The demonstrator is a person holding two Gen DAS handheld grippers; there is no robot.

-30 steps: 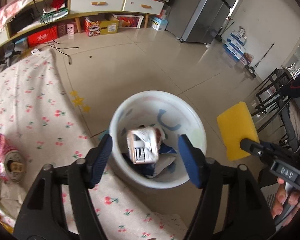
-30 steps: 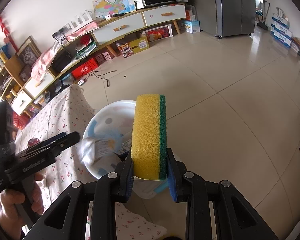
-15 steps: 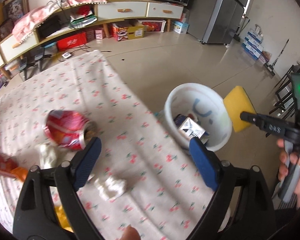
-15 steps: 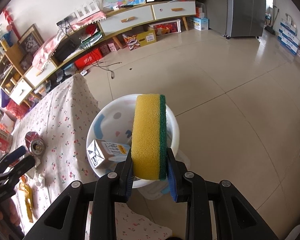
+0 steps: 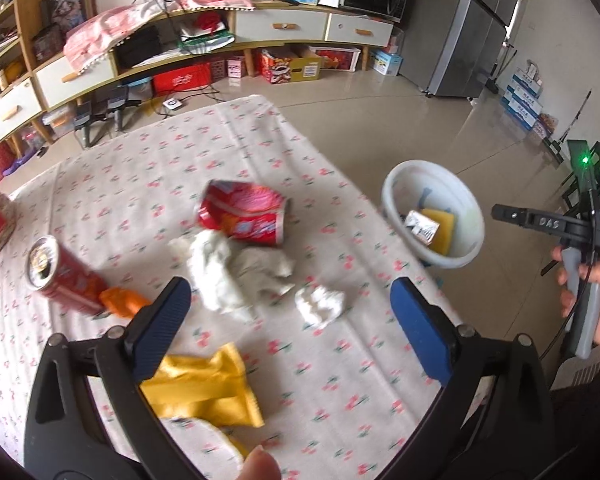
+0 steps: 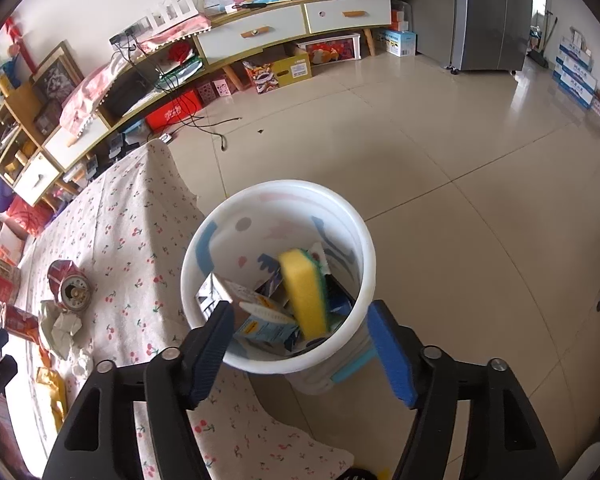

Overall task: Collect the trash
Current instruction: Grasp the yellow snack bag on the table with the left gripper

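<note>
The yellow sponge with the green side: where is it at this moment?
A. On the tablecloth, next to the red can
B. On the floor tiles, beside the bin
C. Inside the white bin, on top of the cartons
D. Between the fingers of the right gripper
C: the yellow sponge lies inside the white bin among the cartons, and nothing is between the opening jaws of the right gripper.

Left wrist view looks steeply down on table (image 5: 260, 152); right, closer, into white bin (image 6: 356, 236); both share bin and table.

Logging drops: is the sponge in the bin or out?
In. The sponge lies inside the bin among cartons, clear of the right gripper's opening jaws.
</note>
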